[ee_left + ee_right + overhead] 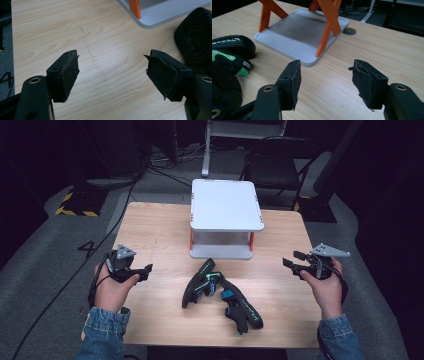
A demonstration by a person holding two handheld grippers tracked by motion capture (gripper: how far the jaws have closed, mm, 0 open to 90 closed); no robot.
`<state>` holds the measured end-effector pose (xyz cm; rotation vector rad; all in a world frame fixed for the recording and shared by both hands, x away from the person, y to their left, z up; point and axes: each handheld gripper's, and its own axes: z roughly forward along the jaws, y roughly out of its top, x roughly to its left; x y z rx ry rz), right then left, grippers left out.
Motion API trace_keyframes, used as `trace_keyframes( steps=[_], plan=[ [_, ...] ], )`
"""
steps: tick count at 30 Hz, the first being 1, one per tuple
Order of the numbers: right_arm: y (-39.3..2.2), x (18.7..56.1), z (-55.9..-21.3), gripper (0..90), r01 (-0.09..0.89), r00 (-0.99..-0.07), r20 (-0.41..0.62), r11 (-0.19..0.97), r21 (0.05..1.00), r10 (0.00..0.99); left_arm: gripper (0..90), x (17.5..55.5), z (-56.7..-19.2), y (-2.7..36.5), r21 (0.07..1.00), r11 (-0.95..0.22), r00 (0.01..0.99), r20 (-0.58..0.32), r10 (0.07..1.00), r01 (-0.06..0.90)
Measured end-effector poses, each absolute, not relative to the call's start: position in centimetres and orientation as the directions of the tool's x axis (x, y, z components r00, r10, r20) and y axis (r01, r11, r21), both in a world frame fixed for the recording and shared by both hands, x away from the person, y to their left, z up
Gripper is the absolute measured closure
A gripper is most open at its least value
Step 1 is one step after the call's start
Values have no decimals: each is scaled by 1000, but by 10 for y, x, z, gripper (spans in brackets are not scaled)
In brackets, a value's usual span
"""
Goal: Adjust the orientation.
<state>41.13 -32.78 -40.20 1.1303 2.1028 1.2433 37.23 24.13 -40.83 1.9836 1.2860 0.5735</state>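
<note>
Two black shoes with green and blue trim lie tangled at the middle of the wooden table point(160, 235): one point(197, 282) to the left, the other point(242, 307) nearer the front edge. My left gripper point(145, 271) hovers left of them, open, jaws pointing right with nothing between them point(112, 58). A black ribbed sole point(197, 40) sits just past its right jaw. My right gripper point(291, 259) is held right of the shoes, open and empty point(325, 68), pointing left. The shoes point(232, 45) lie beyond its left jaw.
A white two-tier shelf point(226, 205) on orange legs stands at the table's back centre; its lower tray point(299, 32) is bare. A round hole point(349, 31) is cut in the tabletop behind it. Cables, a chair and stands sit on the dark floor beyond.
</note>
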Motion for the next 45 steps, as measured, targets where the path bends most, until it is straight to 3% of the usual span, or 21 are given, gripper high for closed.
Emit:
trace_keyframes(
  steps=[6,12,23,34,36,40,45],
  plan=[
    [-318,405,-396,369,407,-596,9,293,865,803,257,373,-406,237,753,-279,428,-3,904,596],
    [-292,394,-394,345,461,-634,28,349,816,772,256,374,-405,233,751,-292,447,-5,895,592],
    [-215,367,-404,330,403,-816,43,513,758,576,252,375,-407,228,743,-306,463,-6,886,596],
    [-174,357,-432,317,374,-876,23,649,663,482,245,374,-410,229,739,-309,468,-10,884,599],
    [-172,358,-437,344,375,-877,21,656,655,480,245,375,-410,229,736,-310,468,-10,884,601],
    [-171,357,-437,511,353,-874,-25,670,653,486,245,375,-411,229,733,-315,470,-7,883,603],
    [-173,357,-436,540,369,-863,-18,655,659,504,244,375,-411,229,736,-312,470,-11,882,601]
  ],
)
